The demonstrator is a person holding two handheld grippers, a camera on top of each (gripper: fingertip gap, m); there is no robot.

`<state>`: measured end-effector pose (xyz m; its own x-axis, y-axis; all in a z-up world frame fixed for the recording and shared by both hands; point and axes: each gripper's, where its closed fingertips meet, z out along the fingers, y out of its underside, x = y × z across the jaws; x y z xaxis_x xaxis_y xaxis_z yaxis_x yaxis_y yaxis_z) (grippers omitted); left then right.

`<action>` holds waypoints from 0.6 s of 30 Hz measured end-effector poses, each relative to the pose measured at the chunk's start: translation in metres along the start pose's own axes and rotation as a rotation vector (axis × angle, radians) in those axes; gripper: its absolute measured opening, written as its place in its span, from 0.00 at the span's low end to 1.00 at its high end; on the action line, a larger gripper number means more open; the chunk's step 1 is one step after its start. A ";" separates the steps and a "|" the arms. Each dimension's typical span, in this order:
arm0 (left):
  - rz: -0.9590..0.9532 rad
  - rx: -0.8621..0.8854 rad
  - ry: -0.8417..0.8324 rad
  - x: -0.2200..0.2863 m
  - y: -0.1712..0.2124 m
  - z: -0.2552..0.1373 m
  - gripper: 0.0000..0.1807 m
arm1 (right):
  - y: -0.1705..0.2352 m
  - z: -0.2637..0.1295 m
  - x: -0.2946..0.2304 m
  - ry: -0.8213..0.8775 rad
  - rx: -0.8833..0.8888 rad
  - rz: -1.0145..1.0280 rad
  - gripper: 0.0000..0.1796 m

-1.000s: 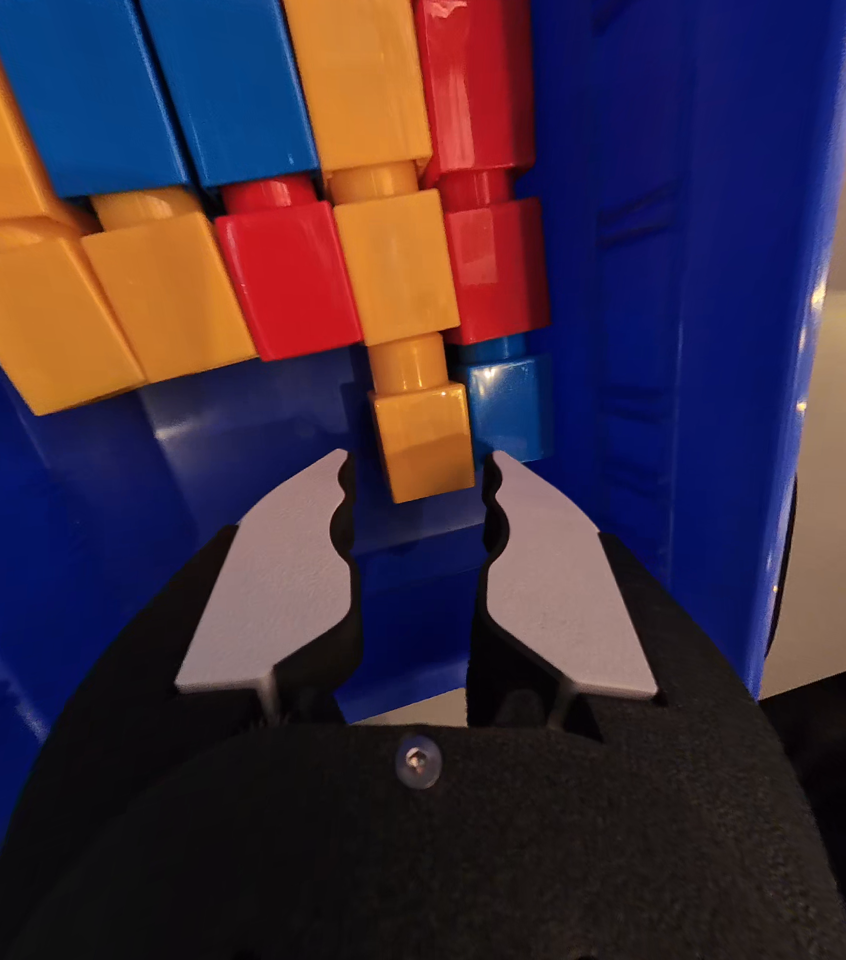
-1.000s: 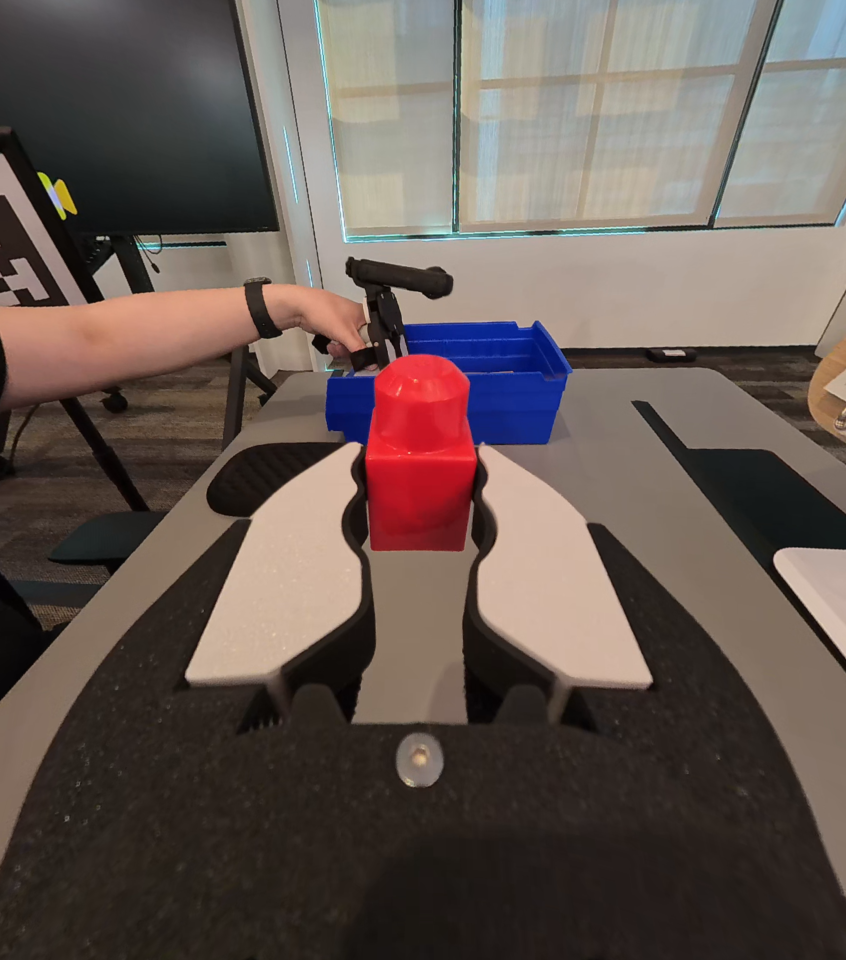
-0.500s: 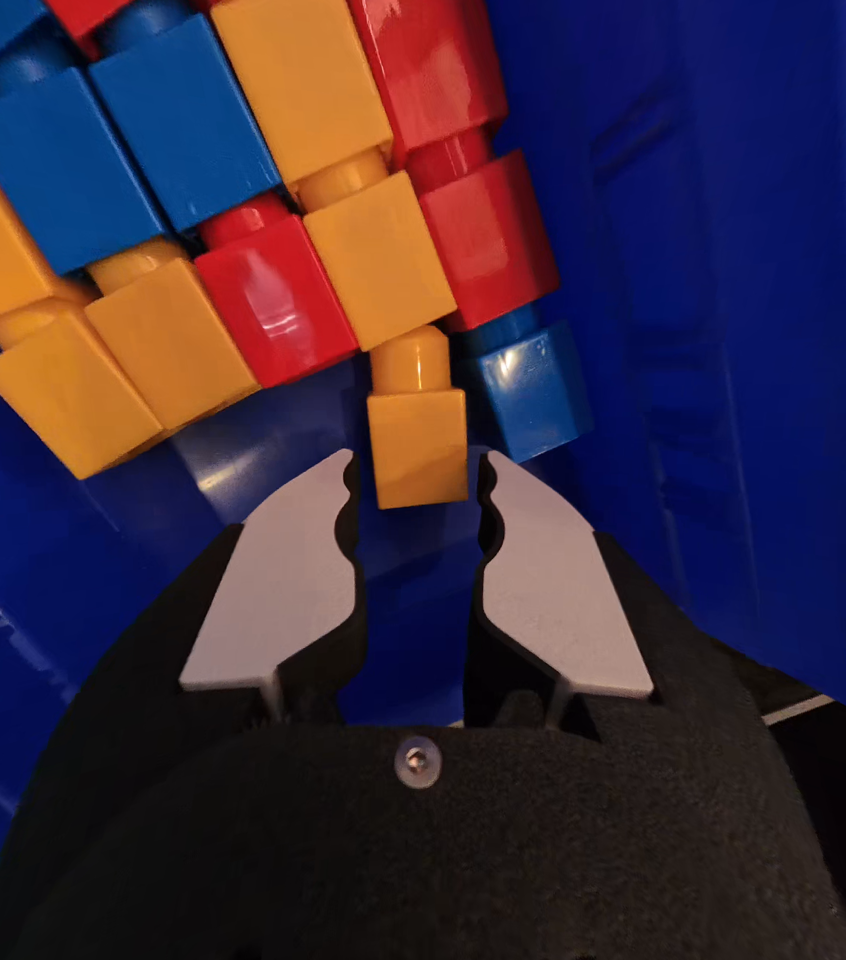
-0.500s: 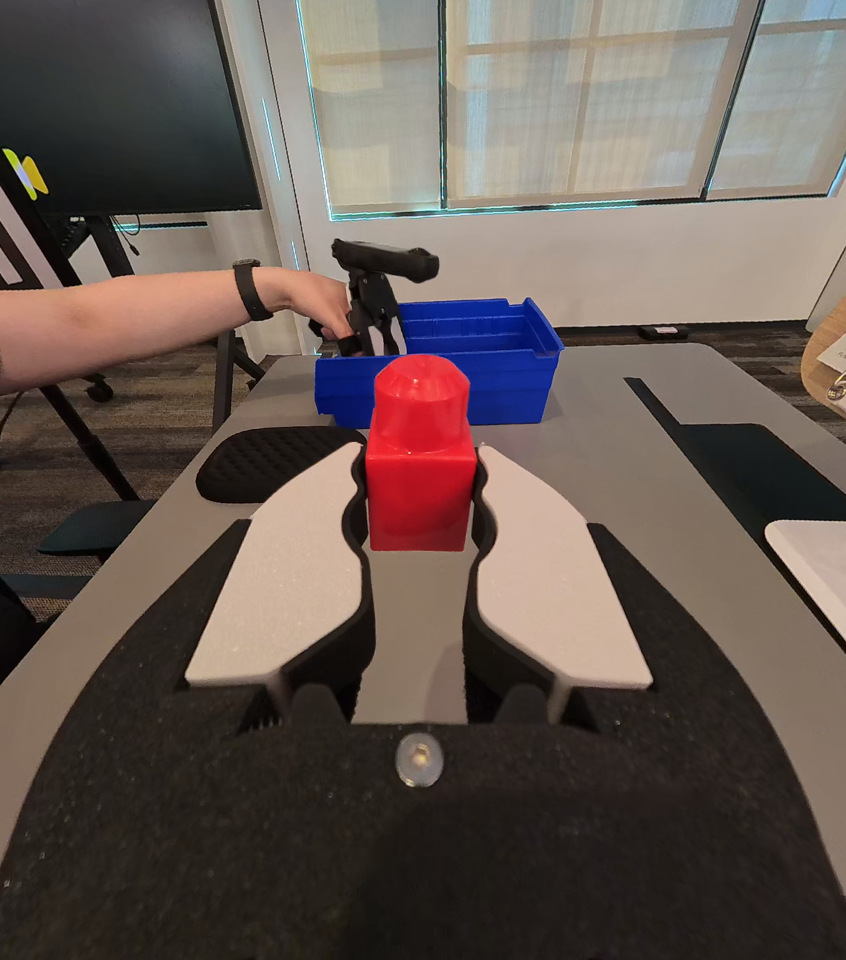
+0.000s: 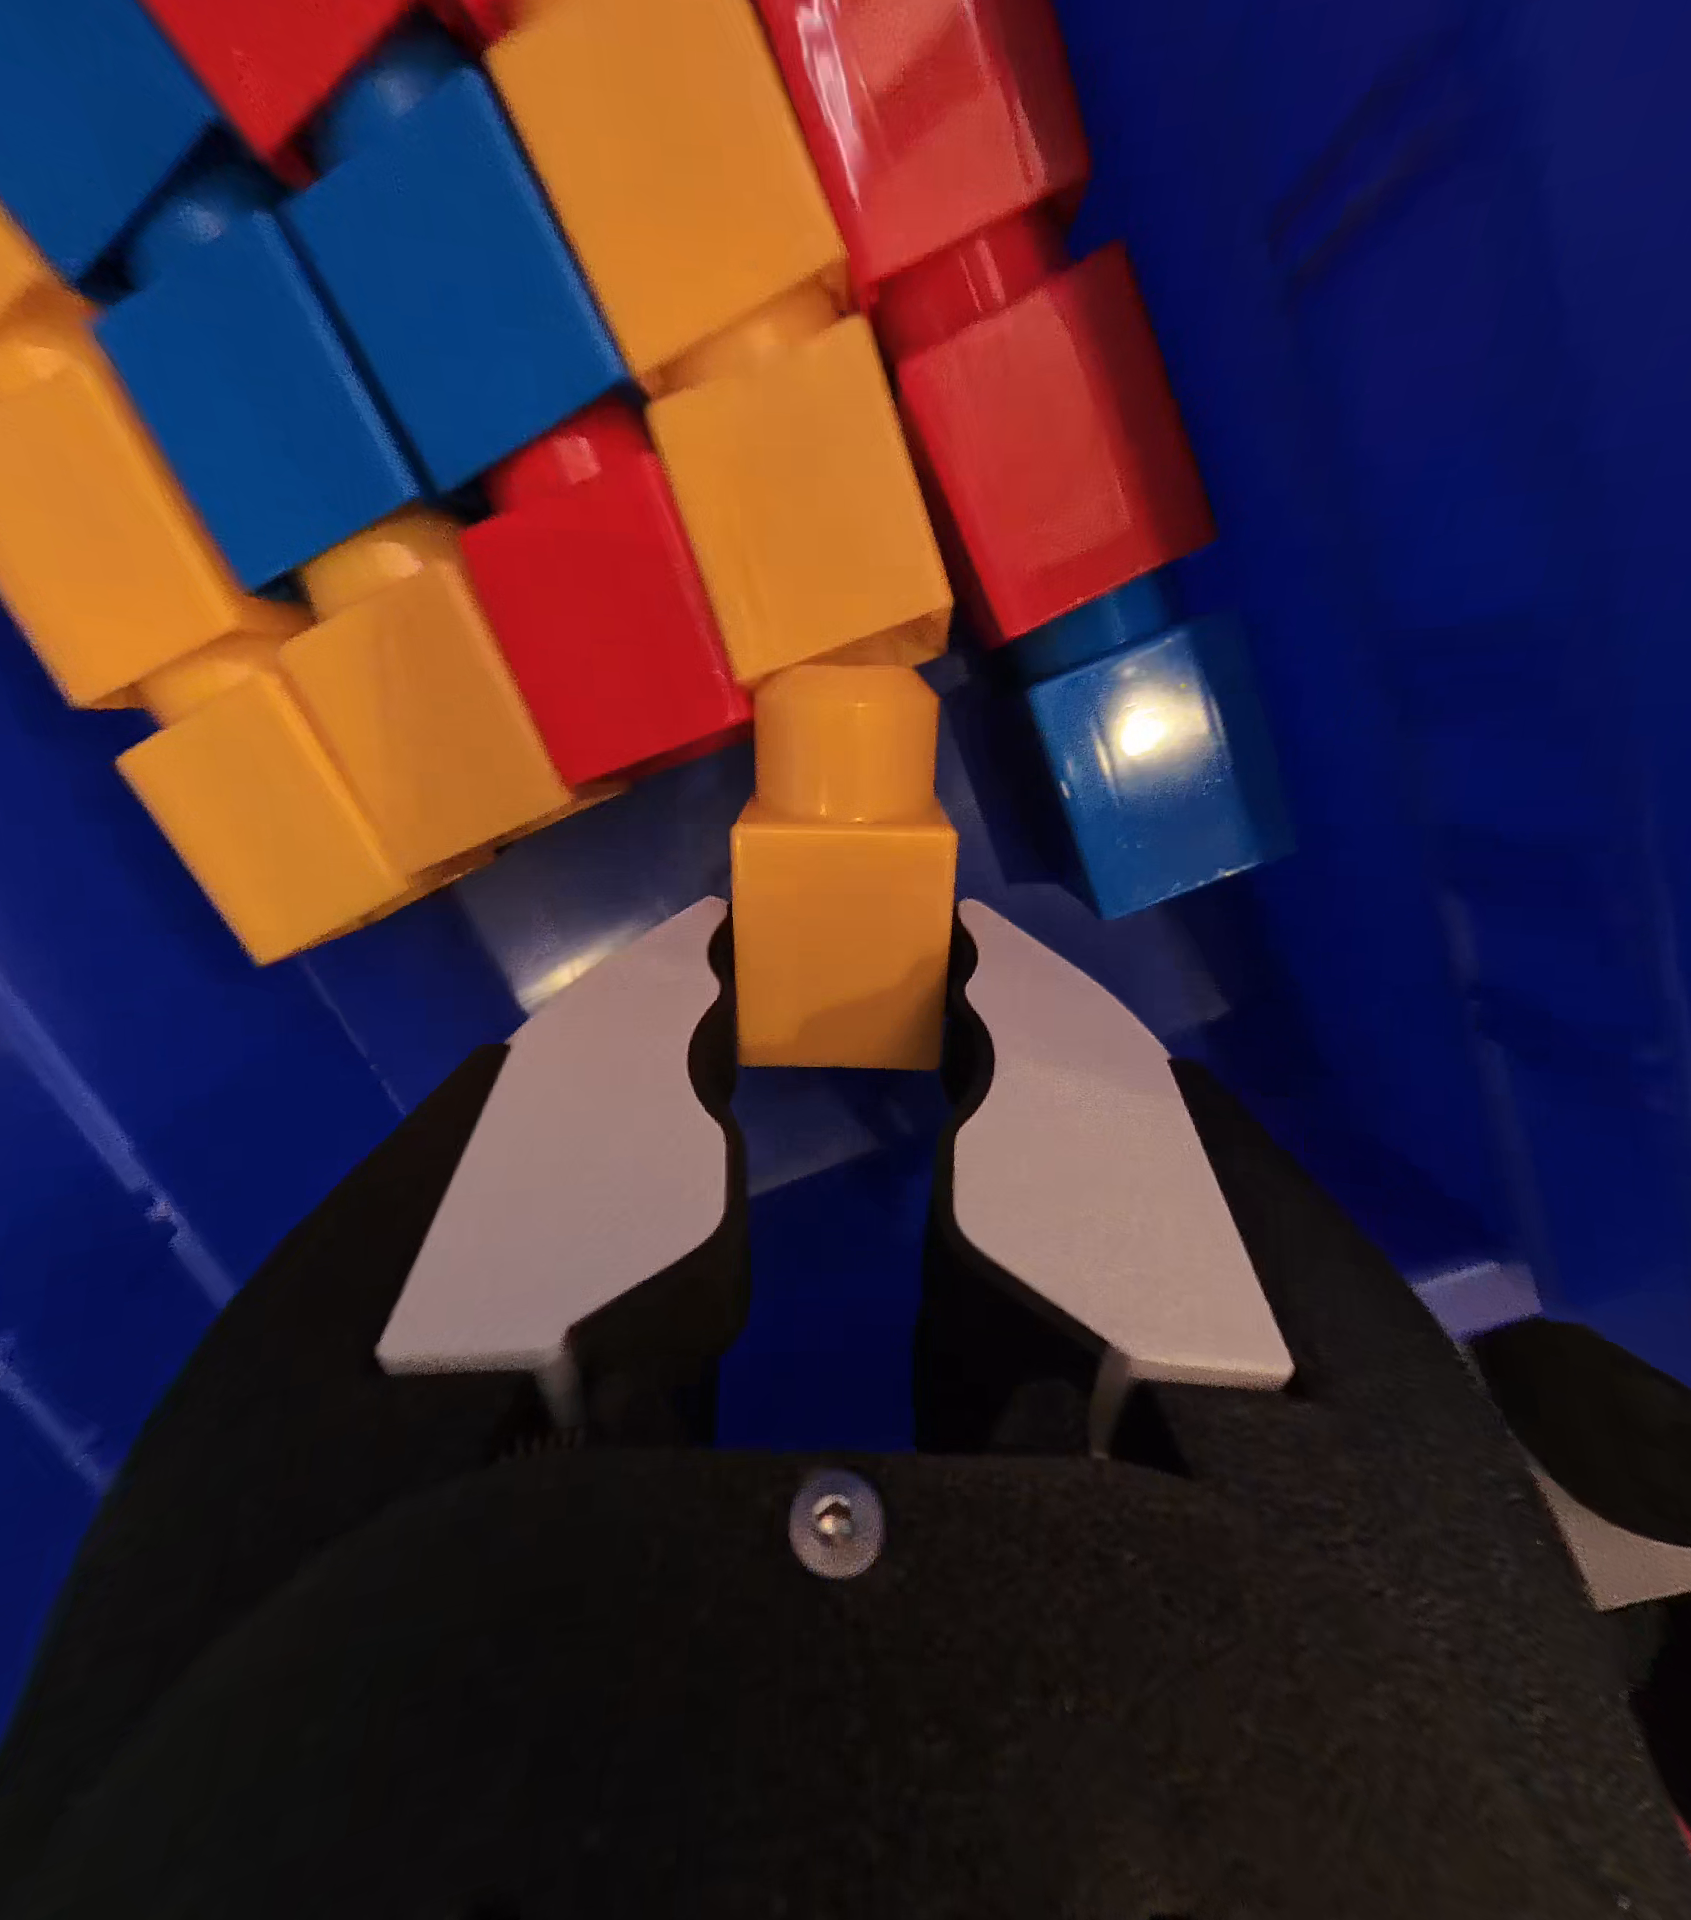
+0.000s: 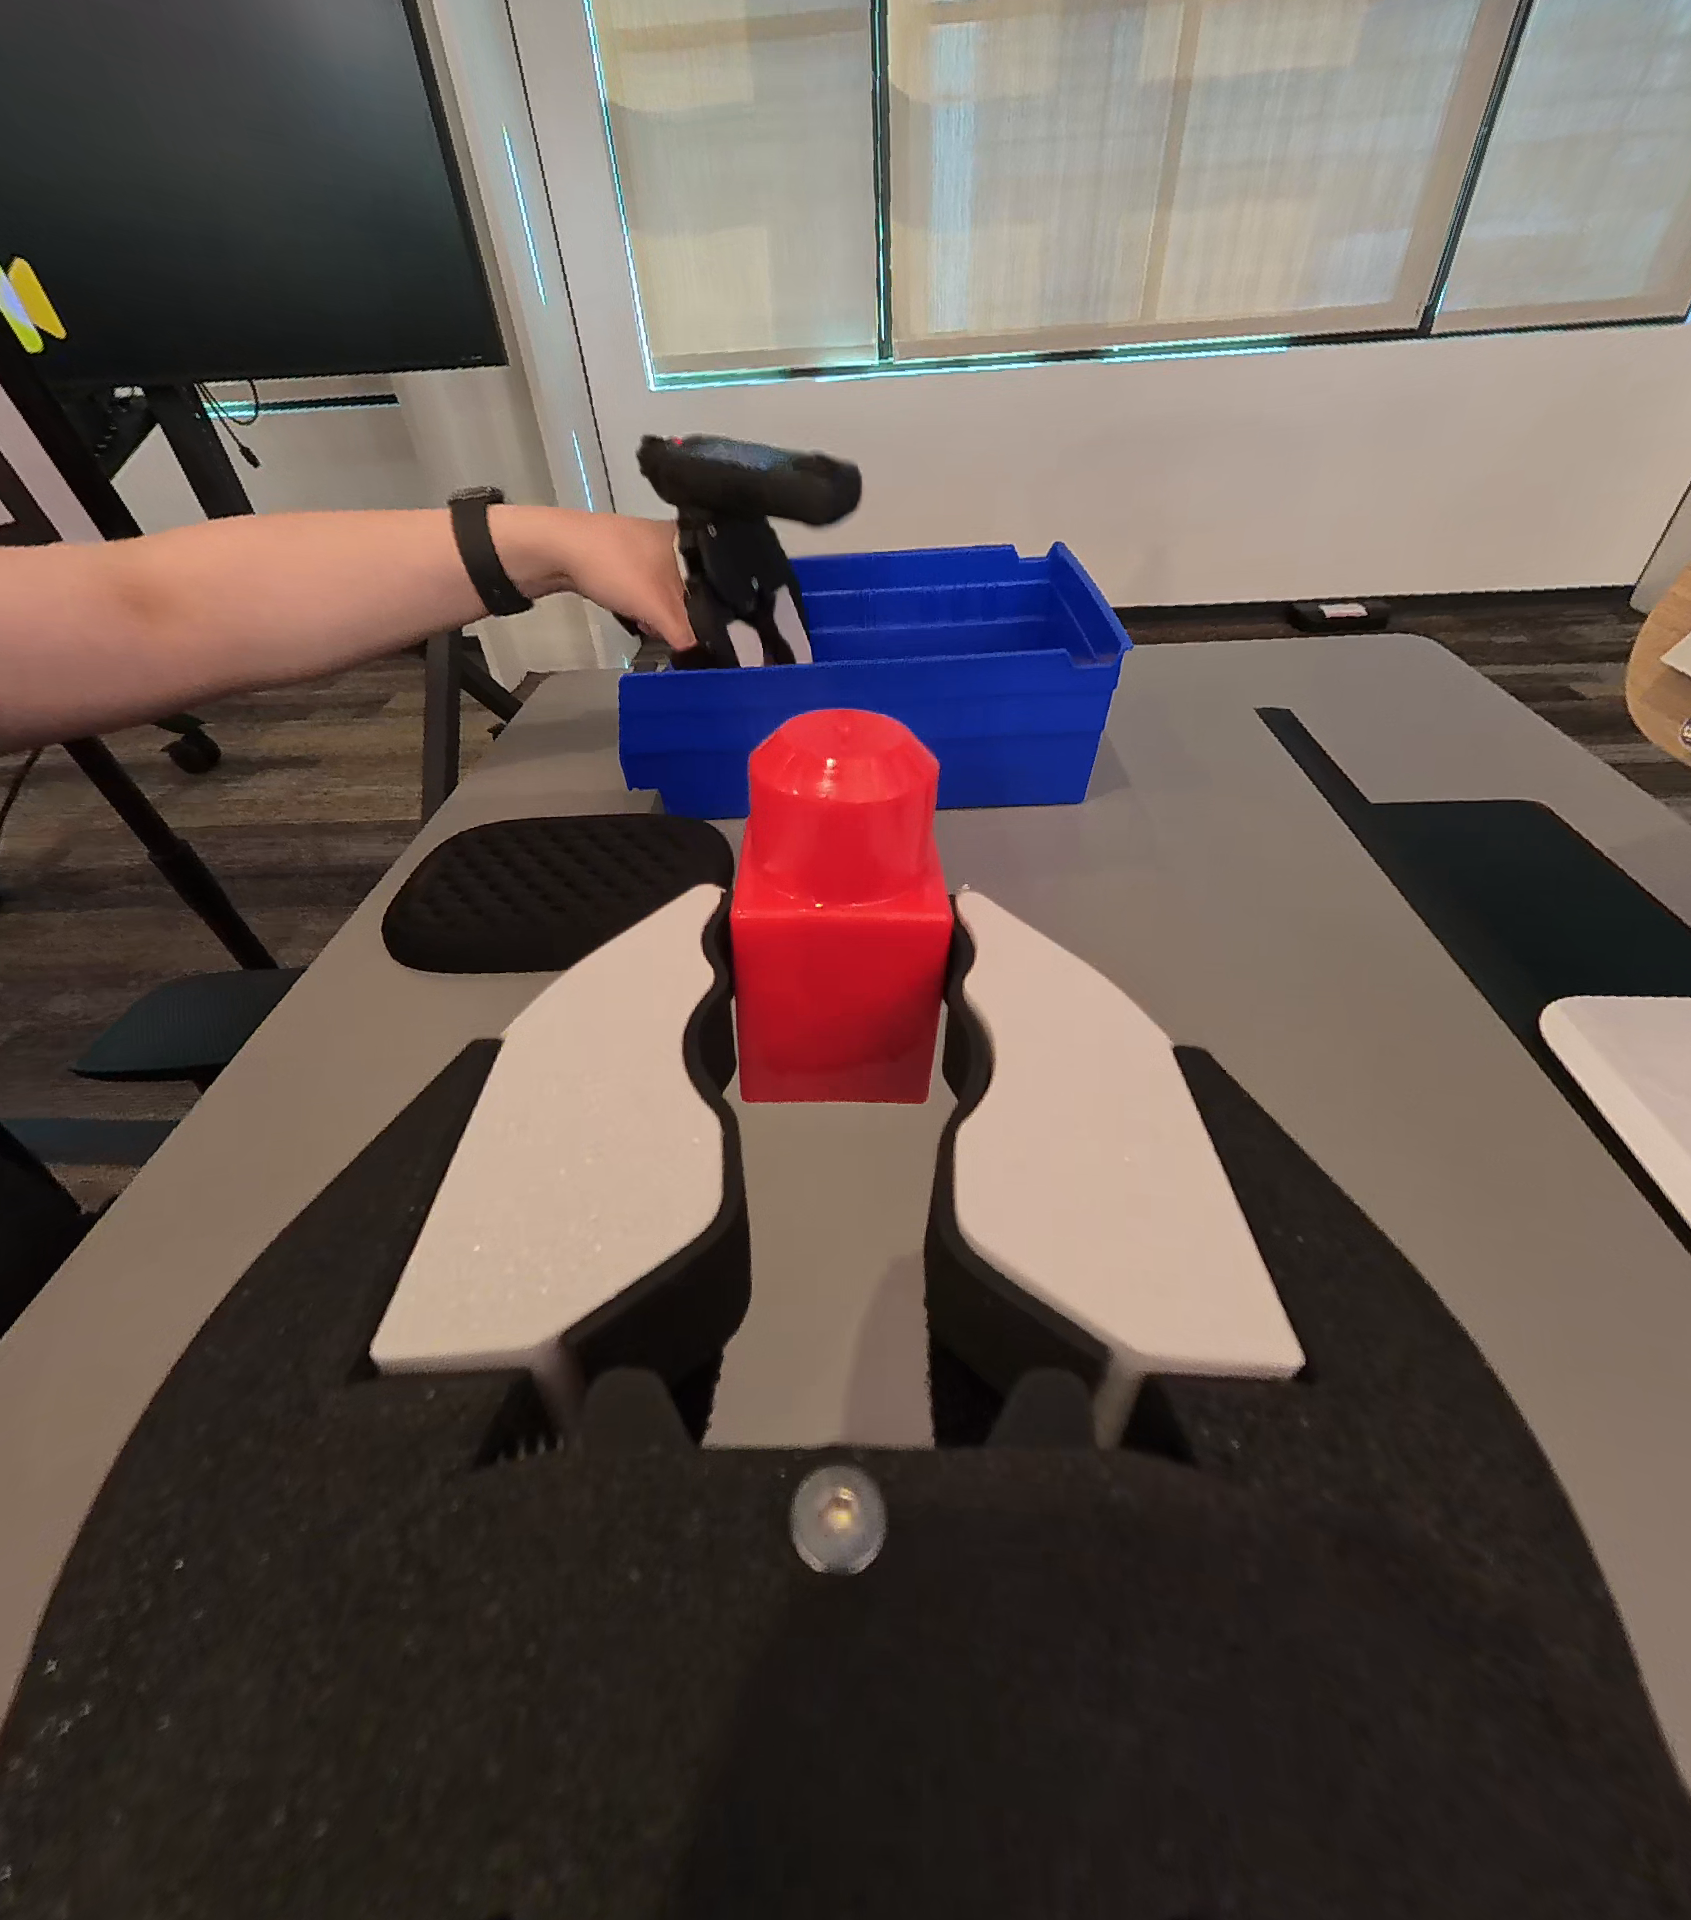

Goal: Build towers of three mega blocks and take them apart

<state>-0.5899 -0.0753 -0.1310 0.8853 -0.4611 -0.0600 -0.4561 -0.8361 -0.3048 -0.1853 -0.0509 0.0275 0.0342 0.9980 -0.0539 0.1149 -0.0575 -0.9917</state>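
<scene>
Left tool (image 5: 841, 982) is clenching a yellow block (image 5: 841, 951) w/ both fingers pressing its sides, stud pointing away, just below a yellow two-block stack (image 5: 747, 343) inside the blue bin (image 5: 1506, 623). Stacks of red, blue & yellow blocks (image 5: 353, 436) are lying side by side beyond it, a red-red-blue stack (image 5: 1028, 416) sitting nearest the bin wall. Right tool (image 6: 839, 997) is gripping a red block (image 6: 836, 966) upright, stud up, over the grey worktop (image 6: 1184, 935). Bin is sitting at the worktop's far end, w/ a person's arm (image 6: 249, 613) reaching into it. Black pad (image 6: 550, 894) is lying near the left edge.
</scene>
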 end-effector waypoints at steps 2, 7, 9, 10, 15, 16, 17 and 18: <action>-0.035 0.097 0.014 -0.002 -0.006 -0.018 0.20 | 0.002 0.003 0.000 -0.004 -0.007 0.001 0.20; -0.101 0.481 0.128 0.010 -0.046 -0.088 0.20 | 0.003 0.015 -0.004 -0.025 -0.019 -0.003 0.20; -0.125 0.710 0.268 0.034 -0.076 -0.128 0.20 | 0.003 0.024 -0.009 -0.043 -0.025 -0.011 0.20; -0.134 0.807 0.342 0.048 -0.089 -0.147 0.20 | 0.003 0.029 -0.012 -0.053 -0.032 -0.018 0.20; -0.094 1.109 0.662 0.126 -0.148 -0.215 0.20 | -0.005 0.054 -0.034 -0.103 -0.042 -0.036 0.20; -0.084 1.140 0.717 0.142 -0.159 -0.224 0.20 | -0.008 0.059 -0.037 -0.103 -0.036 -0.024 0.20; -0.077 1.170 0.772 0.158 -0.171 -0.232 0.20 | -0.012 0.063 -0.040 -0.108 -0.030 -0.010 0.20; -0.065 1.202 0.833 0.174 -0.181 -0.241 0.20 | -0.015 0.067 -0.045 -0.119 -0.021 0.003 0.20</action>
<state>-0.3750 -0.0761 0.1425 0.4032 -0.8167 0.4128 0.2999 -0.3082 -0.9028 -0.2556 -0.0932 0.0372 -0.0832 0.9939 -0.0719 0.1359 -0.0602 -0.9889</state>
